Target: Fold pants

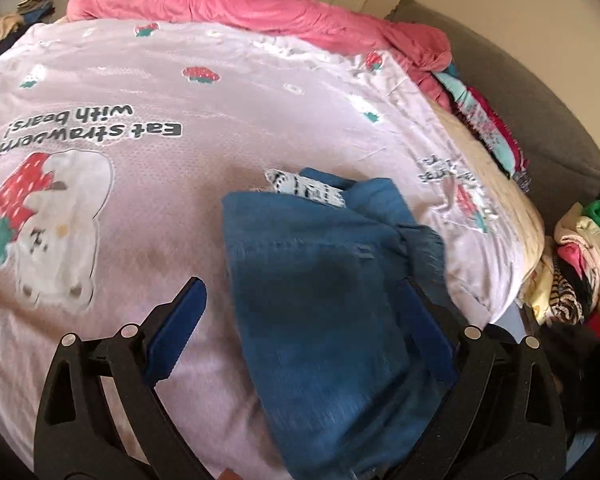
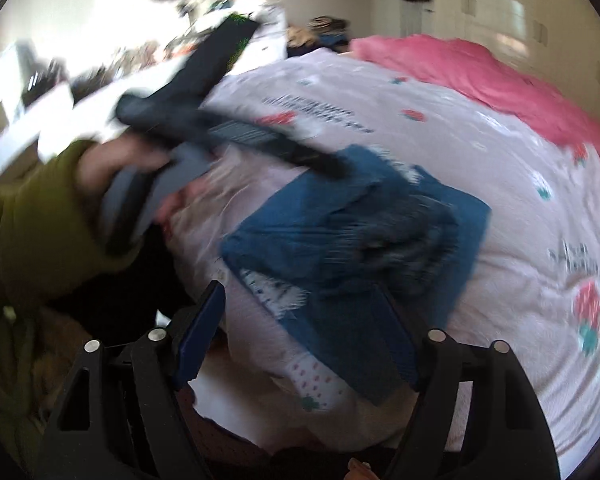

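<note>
Blue pants (image 1: 324, 280), folded into a thick bundle on the pink bedspread (image 1: 140, 208), are framed by the wide-open left gripper (image 1: 300, 336) and right gripper (image 2: 300, 344), neither gripping cloth, and the loose upper layers could be dragged open by a careless nudge.

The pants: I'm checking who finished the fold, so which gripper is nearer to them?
Hard to separate. The left gripper hangs open right over the pants; the right gripper hangs open over their near edge. Neither grips them.
</note>
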Tool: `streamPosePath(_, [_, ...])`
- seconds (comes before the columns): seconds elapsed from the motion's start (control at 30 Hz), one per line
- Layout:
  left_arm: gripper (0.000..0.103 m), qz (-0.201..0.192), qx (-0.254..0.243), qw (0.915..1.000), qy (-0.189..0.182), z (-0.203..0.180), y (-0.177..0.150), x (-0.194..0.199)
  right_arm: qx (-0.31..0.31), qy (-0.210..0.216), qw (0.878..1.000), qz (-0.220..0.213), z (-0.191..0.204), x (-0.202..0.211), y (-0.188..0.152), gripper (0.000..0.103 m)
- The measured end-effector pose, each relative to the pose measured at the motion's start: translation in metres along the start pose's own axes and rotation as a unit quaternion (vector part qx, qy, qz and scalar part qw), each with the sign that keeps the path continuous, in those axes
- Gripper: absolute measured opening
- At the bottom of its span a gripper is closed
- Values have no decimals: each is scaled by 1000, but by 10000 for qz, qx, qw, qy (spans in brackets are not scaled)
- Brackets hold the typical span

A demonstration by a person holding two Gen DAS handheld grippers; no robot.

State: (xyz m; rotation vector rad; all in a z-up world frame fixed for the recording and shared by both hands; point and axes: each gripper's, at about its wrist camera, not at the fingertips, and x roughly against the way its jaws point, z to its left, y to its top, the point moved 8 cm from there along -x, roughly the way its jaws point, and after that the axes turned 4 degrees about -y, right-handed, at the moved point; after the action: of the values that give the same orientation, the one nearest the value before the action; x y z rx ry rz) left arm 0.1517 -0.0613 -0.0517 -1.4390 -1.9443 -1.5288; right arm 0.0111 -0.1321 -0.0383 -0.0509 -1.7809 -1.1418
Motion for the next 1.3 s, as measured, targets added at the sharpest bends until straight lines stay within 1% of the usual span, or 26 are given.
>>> streamPosePath(0.03, [65, 87, -17, 10000, -40, 1, 3, -7, 168, -74, 9998, 33, 6, -4, 1, 56])
streamPosePath(0.07, [60, 165, -42, 9999, -4, 4, 5, -15, 351, -174, 9992, 77, 11, -9, 3, 53])
streamPosePath(0.13, [59, 248, -67, 9997, 50, 8, 5, -25, 551, -232, 9982, 95, 18, -15, 7, 45])
streamPosePath(0.2, [59, 220, -57, 9997, -2, 11, 2, -30, 753, -323, 9966, 77, 25, -18, 12, 42])
streamPosePath(0.3, [59, 149, 6, 9998, -141, 15, 0, -30, 1152, -491, 9921, 28, 31, -23, 22, 42])
streamPosePath(0.4, [59, 104, 31, 9997, -240, 16, 0, -29, 1428, -537, 9882, 118, 32, -32, 26, 42])
streamPosePath(0.43, [60, 97, 28, 9997, -242, 16, 0, -29, 1552, -598, 9860, 153, 33, -36, 28, 42])
streamPosePath(0.47, [60, 95, 8, 9997, -239, 16, 0, -29, 1789, -730, 9810, 181, 33, -43, 28, 42])
streamPosePath(0.5, [61, 93, -5, 9997, -235, 16, 0, -29, 2030, -834, 9754, 195, 34, -50, 28, 34])
streamPosePath(0.53, [62, 92, 11, 9997, -241, 16, 0, -29, 2149, -818, 9729, 239, 35, -55, 25, 12])
streamPosePath(0.57, [63, 91, 36, 9996, -267, 16, 0, -30, 2230, -714, 9717, 325, 39, -60, 21, 5])
streamPosePath(0.63, [66, 89, 86, 9993, -344, 18, 1, -31, 2357, -578, 9693, 390, 44, -59, 14, 5])
streamPosePath(0.67, [66, 96, 105, 9992, -377, 18, 0, -31, 2510, -502, 9658, 407, 48, -53, 9, 4])
streamPosePath(0.73, [68, 106, 78, 9991, -393, 17, 0, -32, 2608, -418, 9634, 450, 51, -42, 0, 4])
streamPosePath(0.83, [70, 106, 10, 9993, -368, 13, 1, -33, 2352, -412, 9697, 522, 43, -38, -10, 4])
streamPosePath(0.87, [70, 107, -2, 9993, -360, 12, 1, -34, 2178, -362, 9739, 525, 40, -41, -12, 4])
streamPosePath(0.97, [70, 95, -5, 9993, -366, 12, 0, -33, 1885, -282, 9803, 525, 39, -50, -16, 5])
streamPosePath(1.07, [70, 93, 4, 9992, -392, 13, 0, -33, 1659, -253, 9844, 530, 41, -57, -19, 11])
streamPosePath(1.13, [70, 78, -15, 9992, -383, 12, 0, -33, 1615, -229, 9853, 506, 44, -57, -20, 21])
streamPosePath(1.2, [70, 62, -5, 9992, -395, 12, 0, -33, 1541, -203, 9866, 500, 47, -55, -21, 25])
streamPosePath(1.3, [70, 42, 3, 9992, -403, 13, 0, -31, 1435, -246, 9881, 502, 48, -53, -19, 26])
